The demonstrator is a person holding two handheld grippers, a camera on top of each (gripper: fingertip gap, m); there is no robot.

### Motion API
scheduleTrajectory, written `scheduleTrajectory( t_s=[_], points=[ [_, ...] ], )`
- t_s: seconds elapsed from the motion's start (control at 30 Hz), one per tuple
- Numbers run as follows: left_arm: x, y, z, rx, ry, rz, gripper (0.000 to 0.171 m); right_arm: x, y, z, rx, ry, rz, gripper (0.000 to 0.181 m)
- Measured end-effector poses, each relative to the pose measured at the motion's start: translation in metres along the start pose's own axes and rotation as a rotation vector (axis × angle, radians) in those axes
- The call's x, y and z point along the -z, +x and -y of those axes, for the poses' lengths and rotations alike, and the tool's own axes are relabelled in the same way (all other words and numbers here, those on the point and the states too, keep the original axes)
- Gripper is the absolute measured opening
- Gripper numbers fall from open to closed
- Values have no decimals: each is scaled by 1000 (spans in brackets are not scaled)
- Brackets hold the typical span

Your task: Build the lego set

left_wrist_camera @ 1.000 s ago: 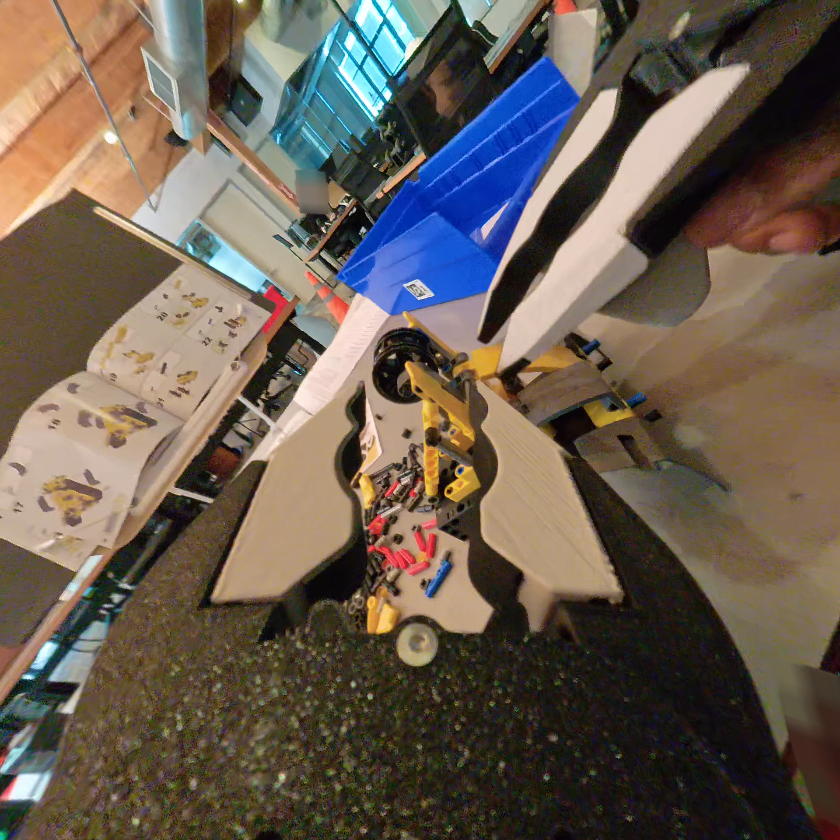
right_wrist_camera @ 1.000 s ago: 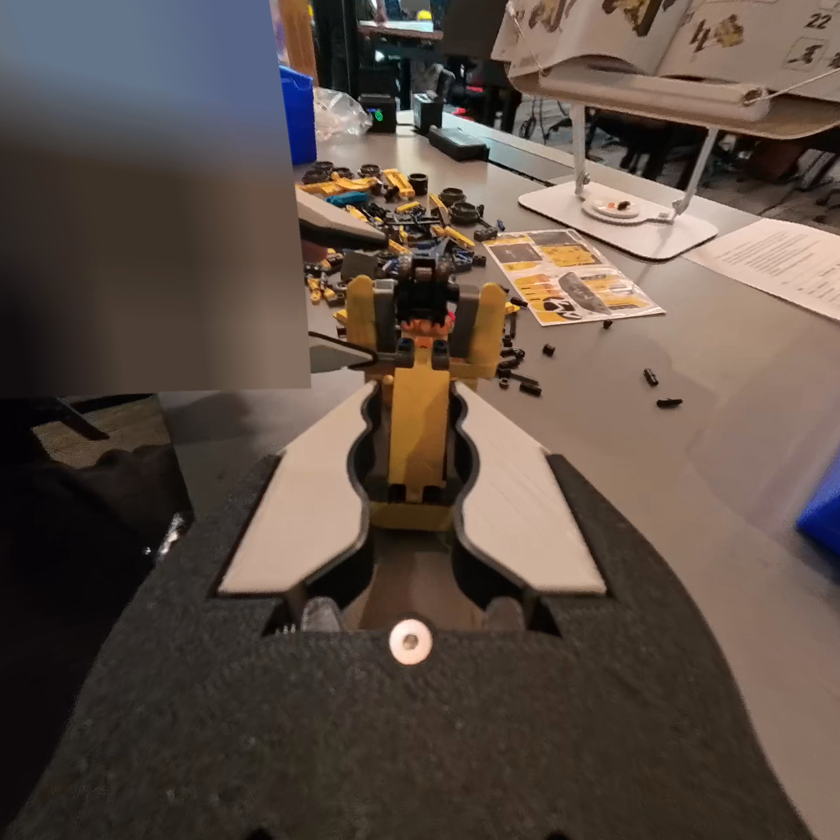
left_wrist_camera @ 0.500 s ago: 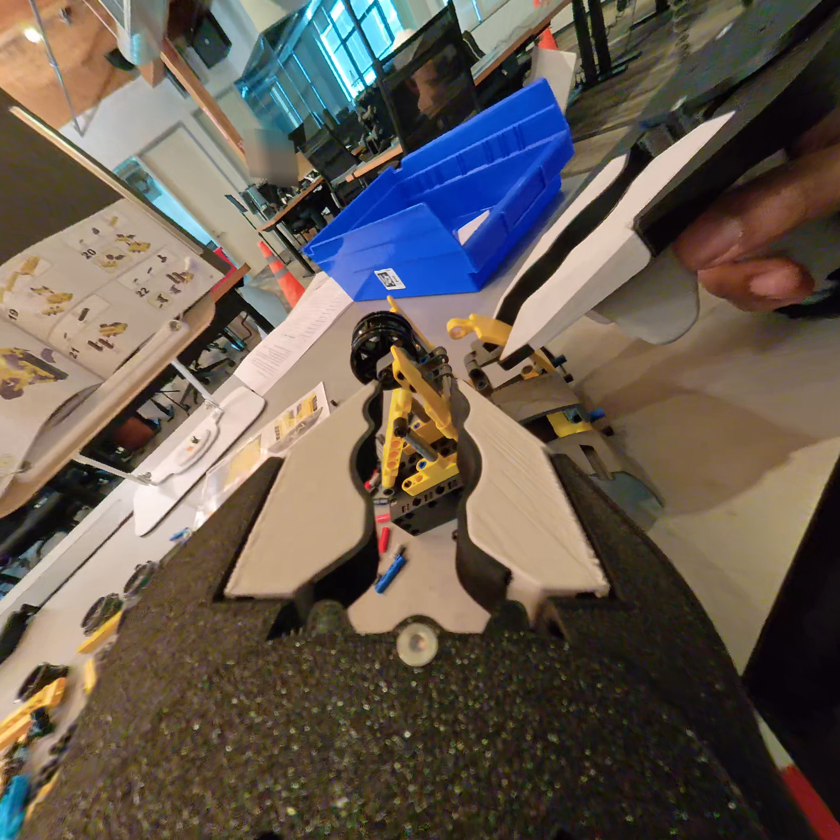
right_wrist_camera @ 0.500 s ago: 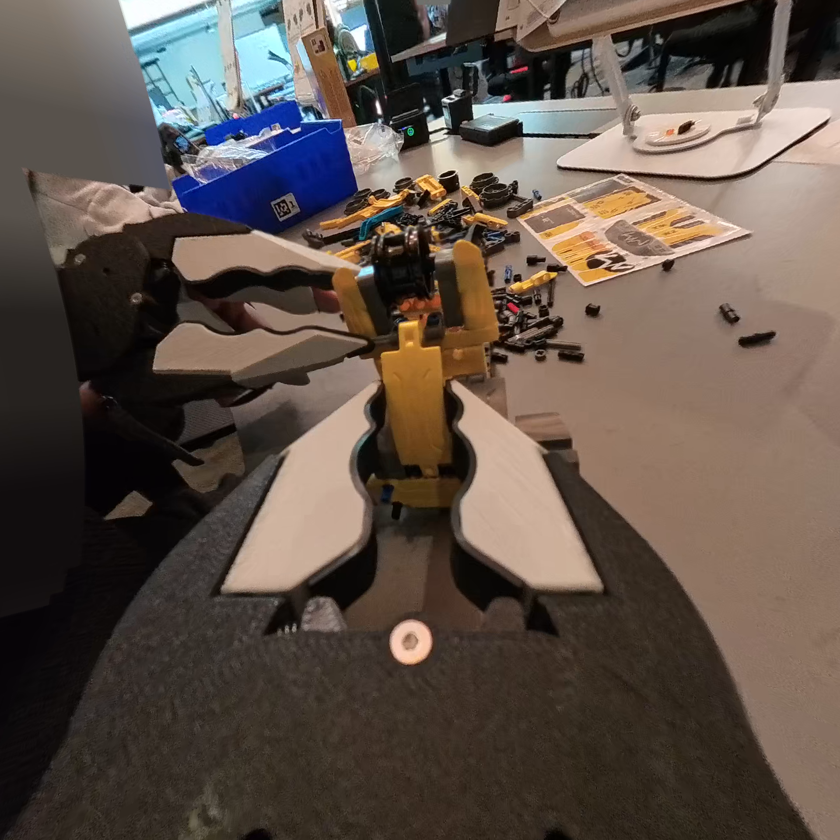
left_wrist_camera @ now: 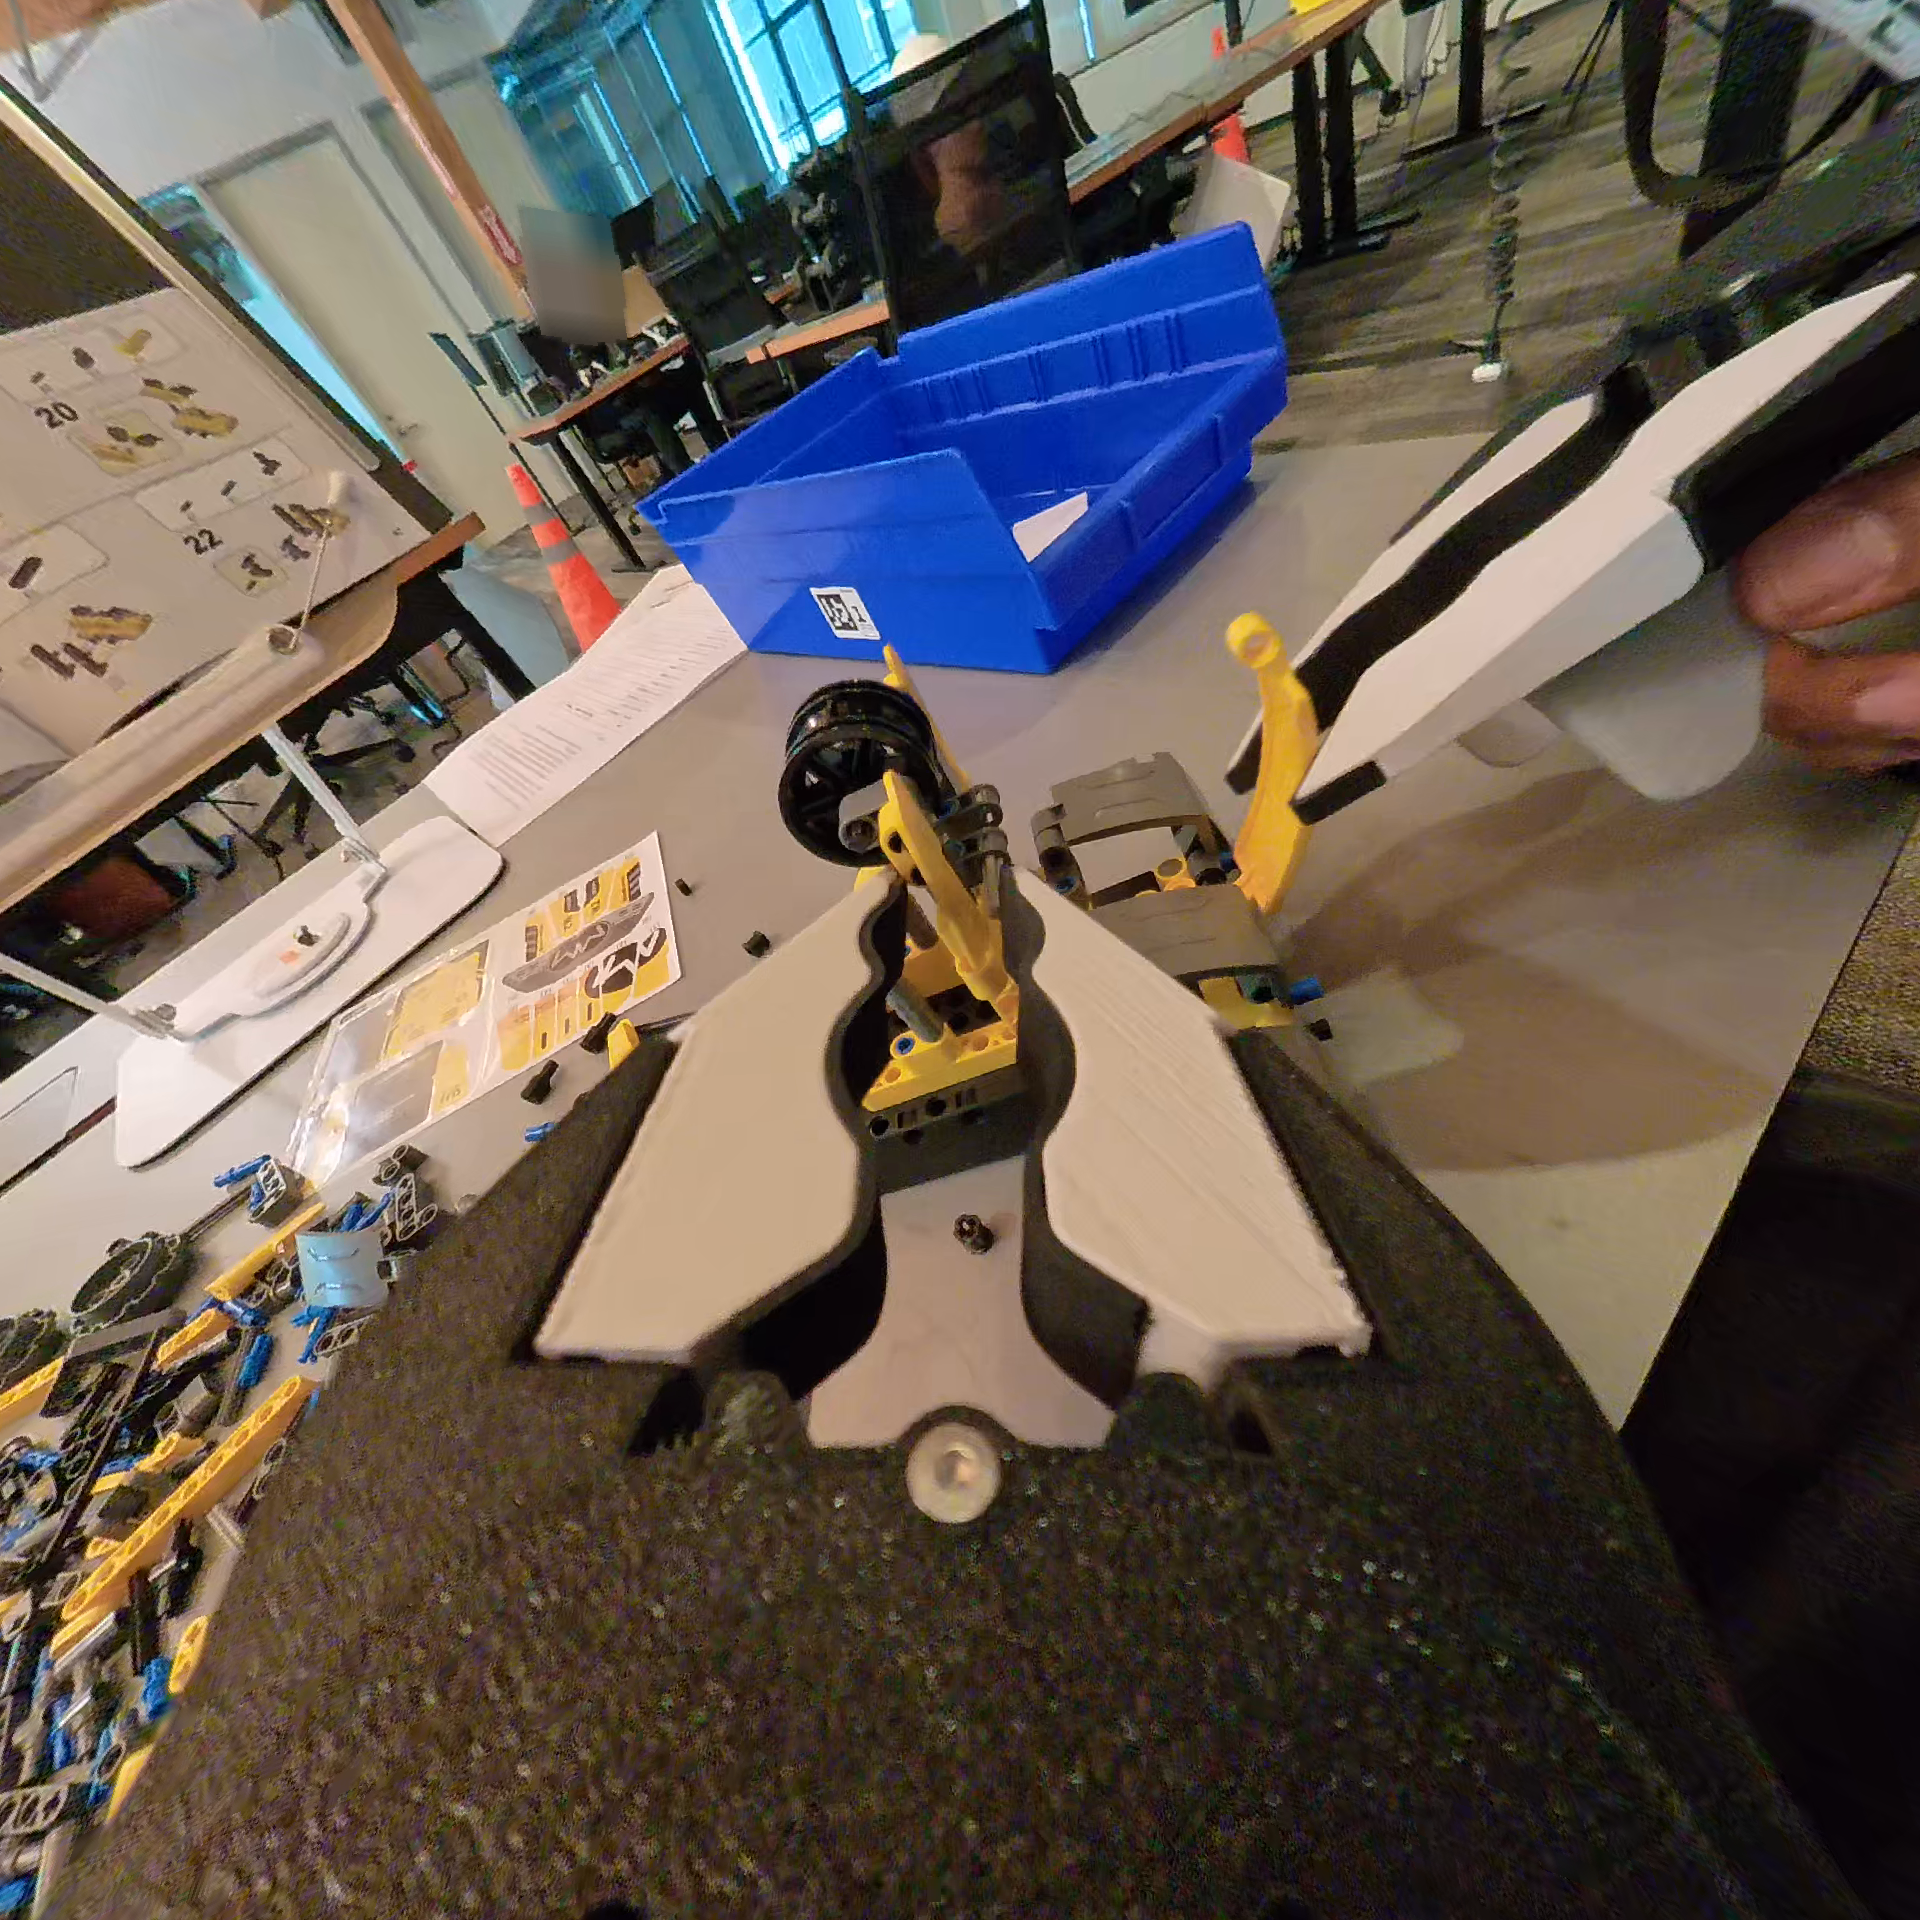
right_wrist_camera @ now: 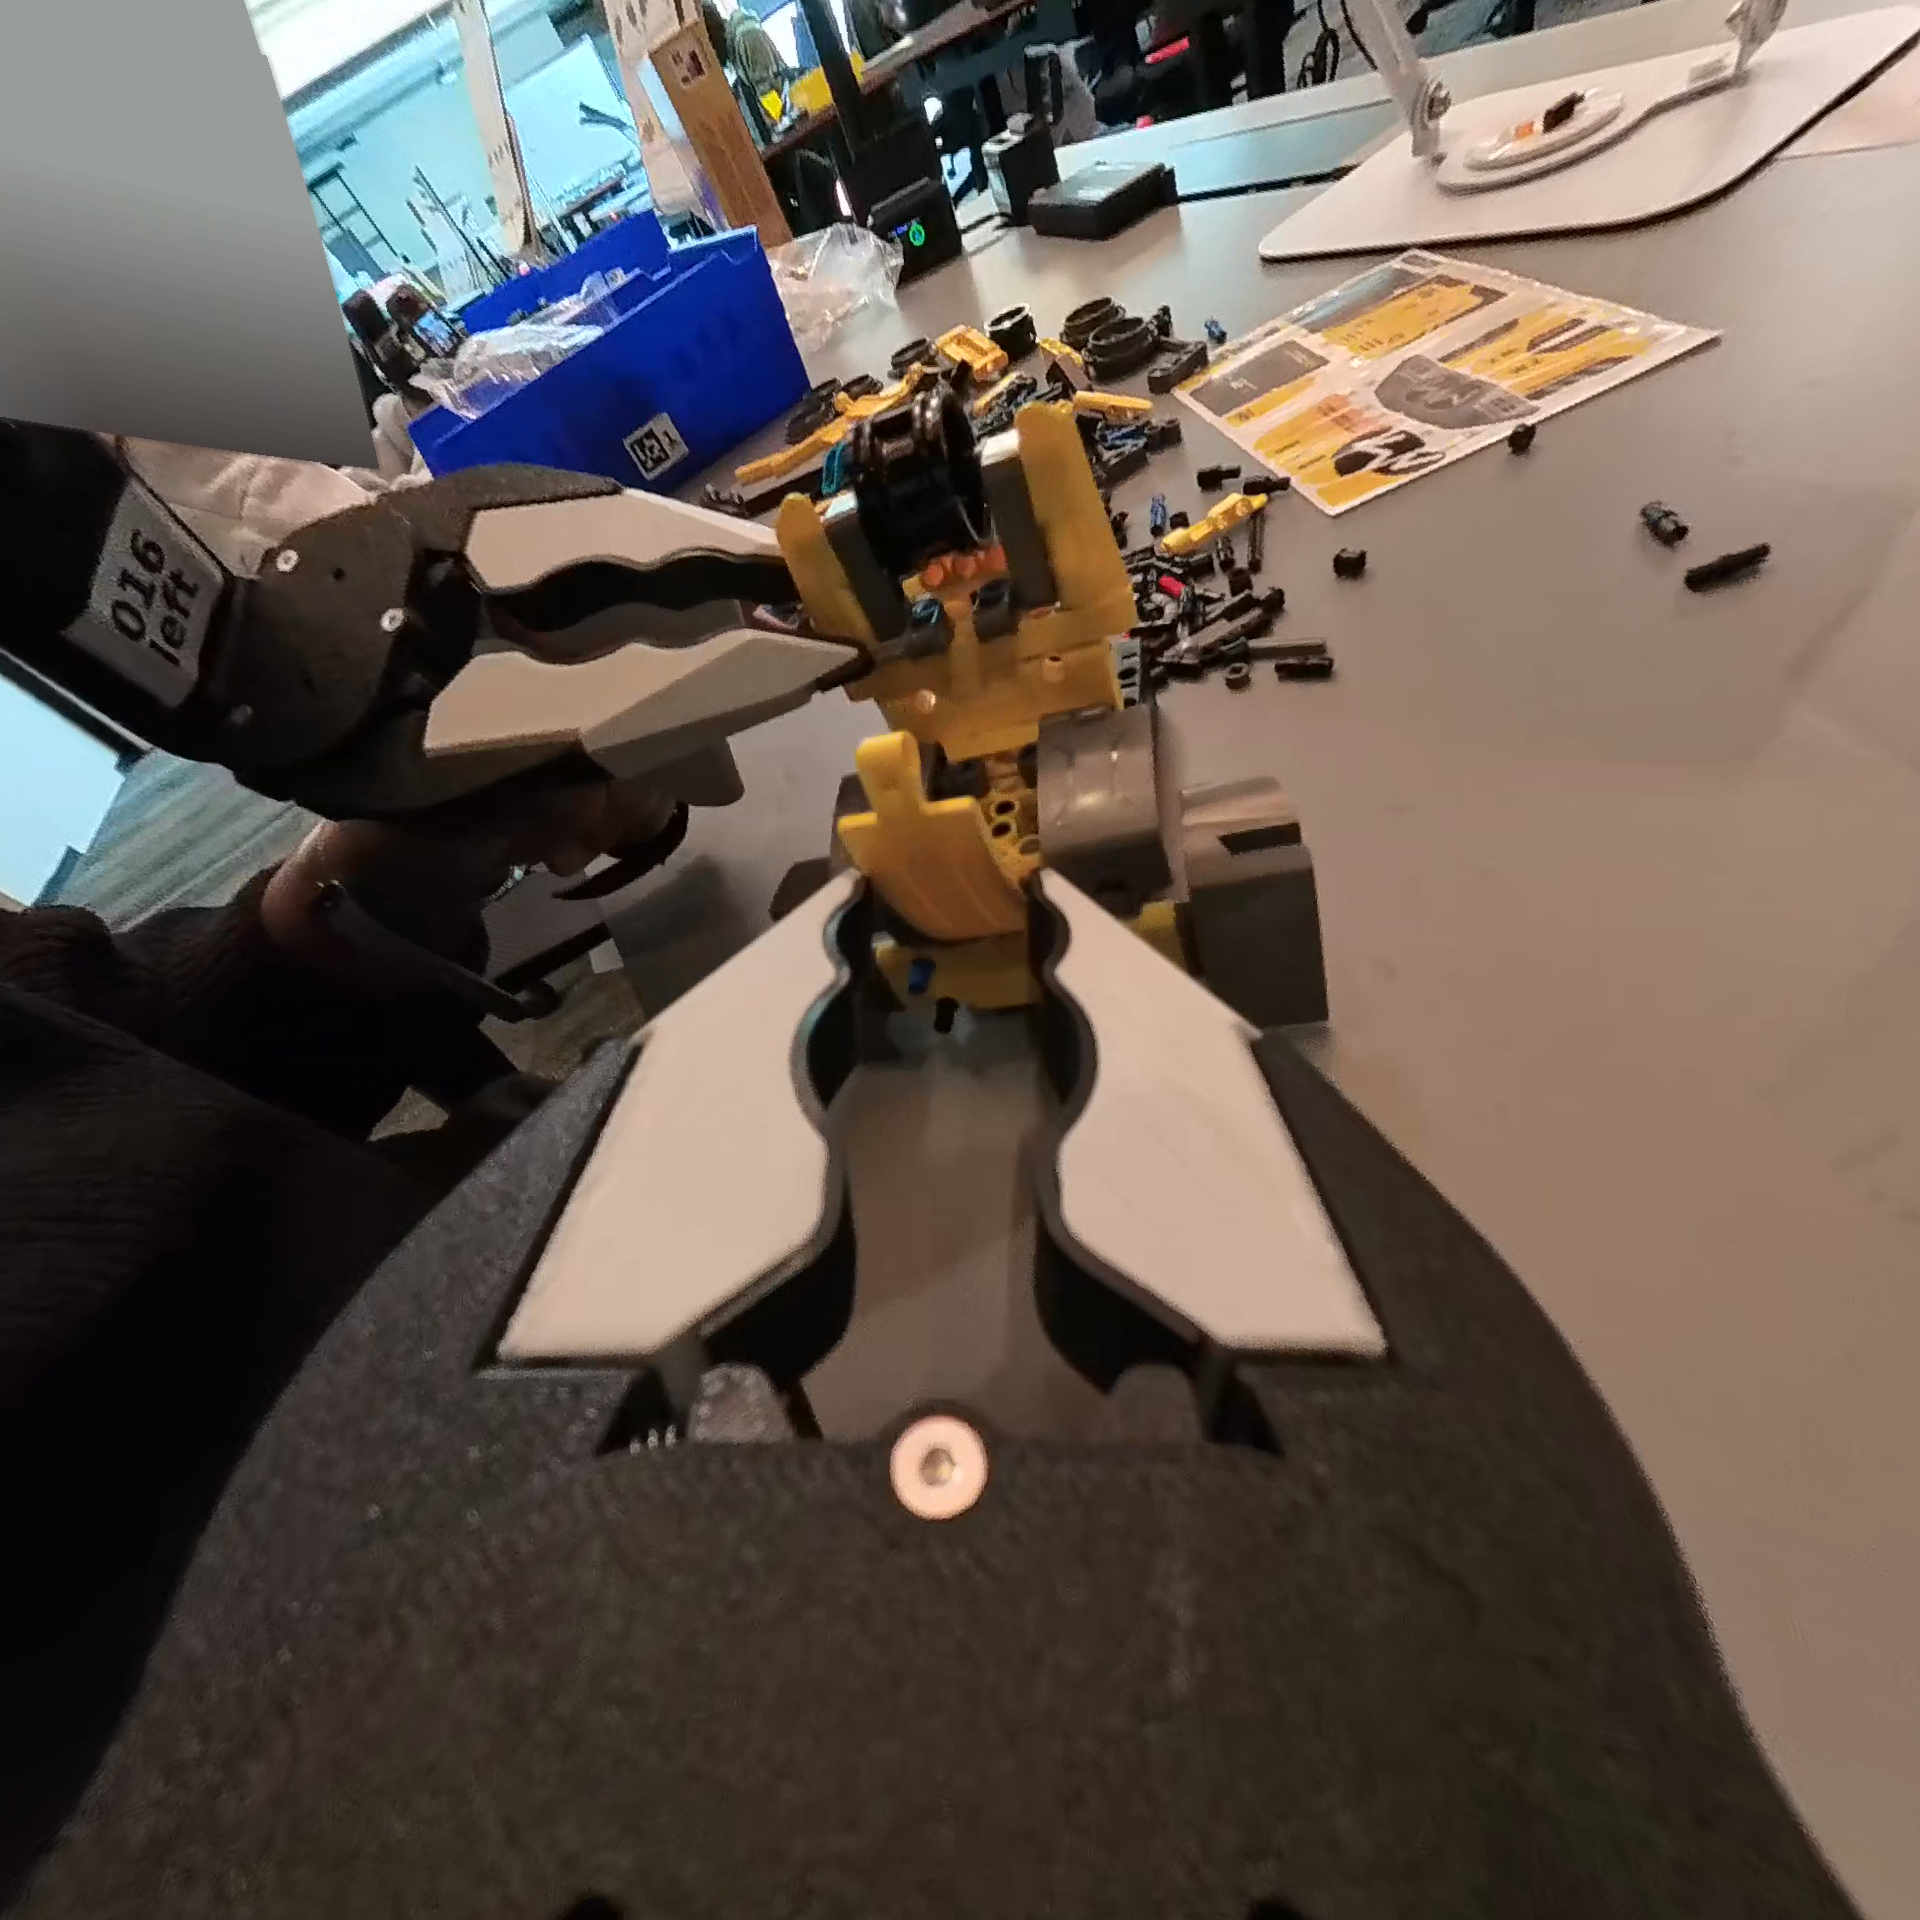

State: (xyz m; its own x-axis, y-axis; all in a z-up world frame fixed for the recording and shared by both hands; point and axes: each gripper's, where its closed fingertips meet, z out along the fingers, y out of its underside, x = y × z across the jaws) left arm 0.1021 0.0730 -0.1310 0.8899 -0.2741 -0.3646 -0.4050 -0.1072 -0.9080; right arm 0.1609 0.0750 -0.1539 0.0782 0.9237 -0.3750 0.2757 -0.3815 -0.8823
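Between the fingers of the left gripper sits a yellow brick model, clamped, its black wheel uppermost above the grey table. Right wrist view: right gripper pinches the model's lower yellow panel; loose parts lie beyond.

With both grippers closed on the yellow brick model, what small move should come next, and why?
Probably press the two halves gently together. The left gripper clamps the wheel section, the right gripper the yellow and grey chassis on the table, and the sections look only loosely seated.
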Motion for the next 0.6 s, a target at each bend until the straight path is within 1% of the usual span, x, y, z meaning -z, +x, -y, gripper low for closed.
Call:
scheduleTrajectory(
  t_s=[0.17,0.23,0.47,0.6],
  points=[
    [0,-1,-1,14,1,18,16,8,3,-13,12,-68,-6,27],
    [0,-3,-1,22,1,22,16,9,4,-17,21,-100,0,9],
    [-1,-4,-2,29,18,25,15,9,16,-25,36,-129,-46,7],
    [-1,-3,-2,35,27,20,15,7,11,-23,39,-112,-12,7]
  ],
)
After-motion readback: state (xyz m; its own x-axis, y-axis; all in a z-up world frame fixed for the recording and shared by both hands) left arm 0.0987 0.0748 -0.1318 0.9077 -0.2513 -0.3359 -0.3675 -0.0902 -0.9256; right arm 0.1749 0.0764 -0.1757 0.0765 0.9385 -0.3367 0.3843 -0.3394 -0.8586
